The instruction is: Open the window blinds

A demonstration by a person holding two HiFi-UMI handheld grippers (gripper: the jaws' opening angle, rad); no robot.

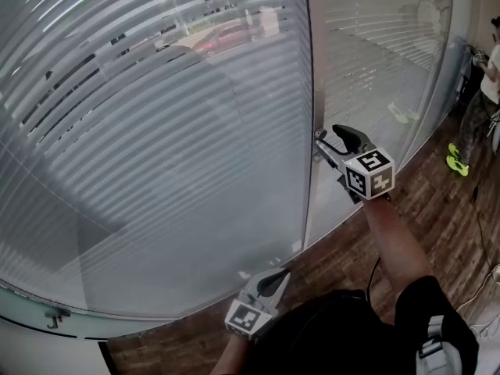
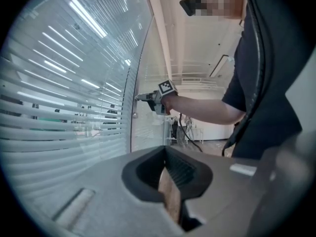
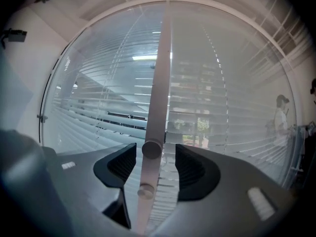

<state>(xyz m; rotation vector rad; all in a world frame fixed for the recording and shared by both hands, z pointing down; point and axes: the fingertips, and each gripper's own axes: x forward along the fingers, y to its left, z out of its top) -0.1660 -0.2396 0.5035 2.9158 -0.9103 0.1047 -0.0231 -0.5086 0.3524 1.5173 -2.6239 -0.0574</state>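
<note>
White slatted blinds (image 1: 156, 131) hang behind the glass, their slats tilted partly open so the street shows through. A pale upright post (image 1: 311, 92) divides two panes. In the right gripper view a round knob (image 3: 152, 149) juts from that post (image 3: 160, 83), with a smaller stud (image 3: 145, 191) below it. My right gripper (image 3: 154, 157) is open, and the knob sits between its pads without touching them. From the head view it (image 1: 320, 148) is level against the post. My left gripper (image 1: 275, 278) hangs low near the glass, shut and holding nothing; its own view shows it (image 2: 170, 191) empty.
Dark wooden floor (image 1: 437, 201) runs along the foot of the curved glass wall. Another person (image 1: 488, 92) stands at the far right, with cables on the floor nearby. A small metal fitting (image 1: 53, 317) sits at the bottom left of the glass.
</note>
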